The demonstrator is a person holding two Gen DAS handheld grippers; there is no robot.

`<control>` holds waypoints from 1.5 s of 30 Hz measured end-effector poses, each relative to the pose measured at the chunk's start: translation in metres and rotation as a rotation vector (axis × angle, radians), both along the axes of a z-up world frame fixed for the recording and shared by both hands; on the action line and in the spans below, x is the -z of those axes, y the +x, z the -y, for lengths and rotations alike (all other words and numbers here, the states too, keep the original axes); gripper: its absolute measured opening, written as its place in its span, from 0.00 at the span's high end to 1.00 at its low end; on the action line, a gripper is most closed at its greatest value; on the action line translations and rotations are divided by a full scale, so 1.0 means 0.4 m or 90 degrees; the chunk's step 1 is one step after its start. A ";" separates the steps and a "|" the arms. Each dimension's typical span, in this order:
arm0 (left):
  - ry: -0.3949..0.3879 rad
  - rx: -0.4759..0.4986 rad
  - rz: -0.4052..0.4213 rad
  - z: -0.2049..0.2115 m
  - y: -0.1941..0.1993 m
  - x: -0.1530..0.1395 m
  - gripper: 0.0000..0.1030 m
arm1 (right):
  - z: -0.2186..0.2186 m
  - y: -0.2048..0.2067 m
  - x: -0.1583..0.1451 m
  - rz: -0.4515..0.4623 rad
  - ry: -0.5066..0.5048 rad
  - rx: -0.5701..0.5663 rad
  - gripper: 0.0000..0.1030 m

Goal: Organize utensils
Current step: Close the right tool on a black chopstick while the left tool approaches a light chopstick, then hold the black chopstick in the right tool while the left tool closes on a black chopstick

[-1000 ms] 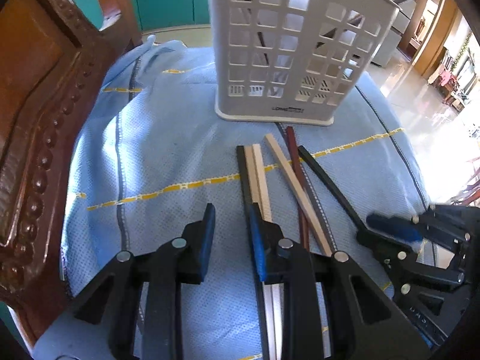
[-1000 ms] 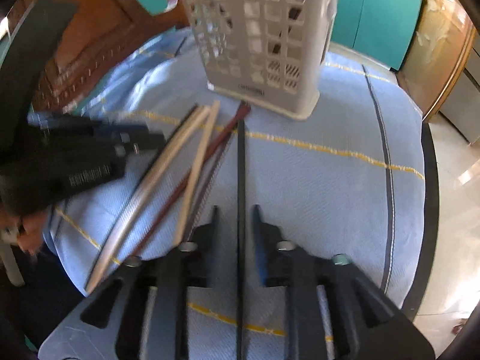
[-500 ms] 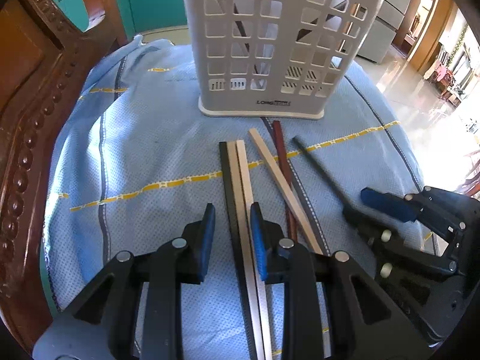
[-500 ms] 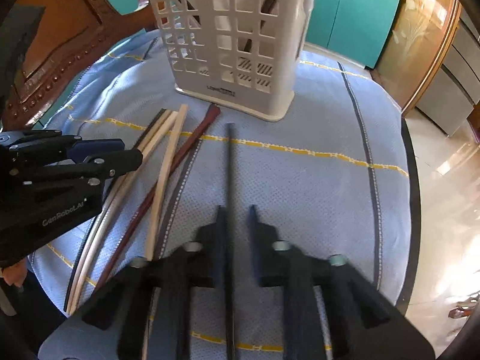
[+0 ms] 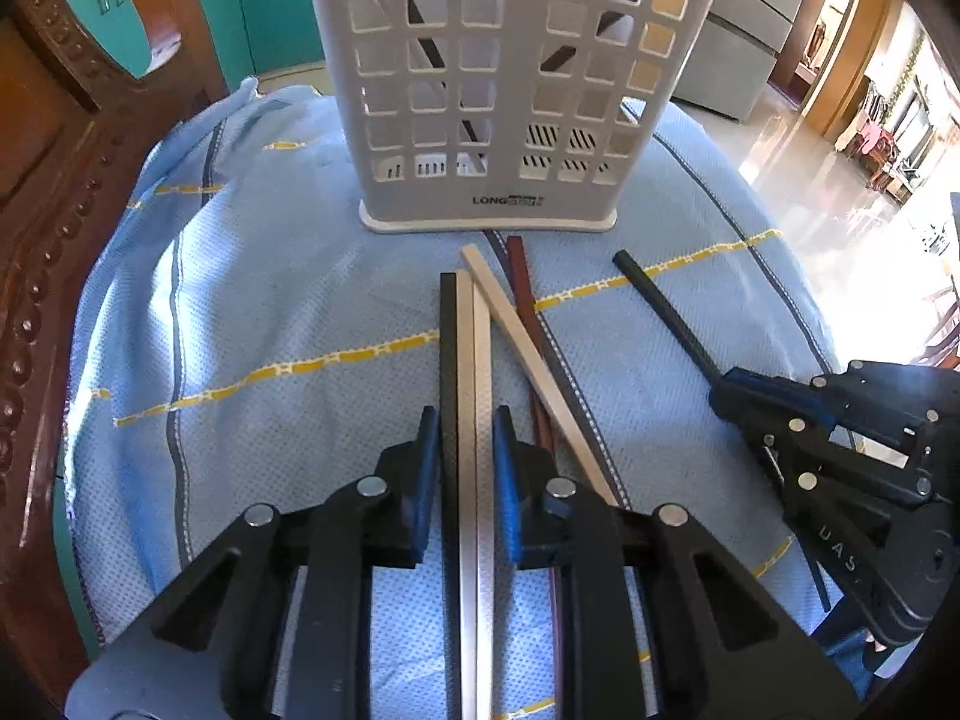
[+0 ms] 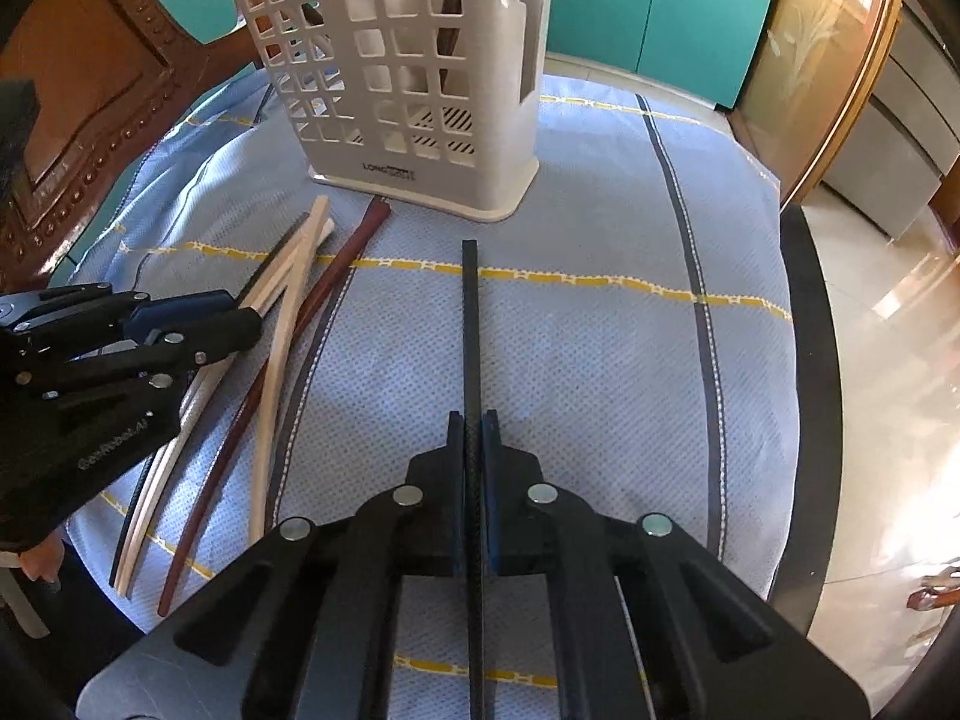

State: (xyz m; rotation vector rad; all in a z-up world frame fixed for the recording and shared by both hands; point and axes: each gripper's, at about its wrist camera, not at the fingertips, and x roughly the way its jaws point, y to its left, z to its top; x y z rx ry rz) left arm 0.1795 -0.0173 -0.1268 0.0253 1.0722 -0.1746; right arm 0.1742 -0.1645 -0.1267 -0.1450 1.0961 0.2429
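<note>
A white slotted utensil basket [image 5: 498, 90] stands on a blue cloth, also in the right wrist view [image 6: 414, 72], with a few sticks inside. Loose chopsticks lie in front of it. My left gripper [image 5: 465, 420] has closed around a black chopstick and two pale ones [image 5: 474, 372], lying side by side. A third pale chopstick [image 5: 528, 354] and a dark red one [image 5: 522, 288] lie just to its right. My right gripper [image 6: 473, 426] is shut on a single black chopstick [image 6: 471, 324] that points at the basket; it shows in the left wrist view [image 5: 666, 312].
A blue cloth [image 6: 600, 360] with yellow and dark stripes covers the round table. A carved wooden chair back [image 5: 54, 192] stands at the left edge. The table's dark rim [image 6: 810, 396] runs along the right. Teal cabinets [image 6: 660, 6] stand behind.
Both grippers have closed: the left one shifted left and closed over the black and two pale chopsticks, the right one closed on the single black chopstick. The basket appears nearer.
</note>
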 end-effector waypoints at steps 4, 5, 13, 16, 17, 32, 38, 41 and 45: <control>-0.022 -0.008 0.006 -0.025 -0.007 -0.029 0.82 | 0.009 0.004 -0.001 -0.010 0.023 0.011 0.93; -0.026 -0.009 0.007 -0.030 -0.005 -0.034 0.82 | 0.010 0.005 -0.002 -0.012 0.027 0.013 0.93; -0.038 -0.044 0.017 -0.084 -0.019 -0.067 0.78 | 0.014 0.003 -0.004 -0.008 0.035 0.028 0.93; -0.033 -0.062 0.004 -0.101 -0.016 -0.053 0.77 | 0.016 0.004 -0.002 -0.006 0.037 0.029 0.93; -0.030 -0.068 -0.001 -0.105 -0.010 -0.051 0.76 | 0.017 0.004 -0.002 -0.006 0.037 0.030 0.93; 0.016 -0.071 -0.023 -0.090 0.002 -0.001 0.67 | -0.018 0.015 0.003 0.036 0.019 0.024 0.83; 0.024 -0.064 -0.017 -0.082 -0.001 -0.004 0.67 | -0.023 0.015 0.004 0.040 0.012 0.023 0.82; 0.024 -0.066 -0.017 -0.061 0.002 -0.001 0.67 | -0.026 0.014 0.005 0.044 0.005 0.025 0.82; 0.028 -0.066 -0.016 -0.065 -0.001 -0.003 0.66 | -0.035 0.009 0.007 0.060 -0.024 0.029 0.72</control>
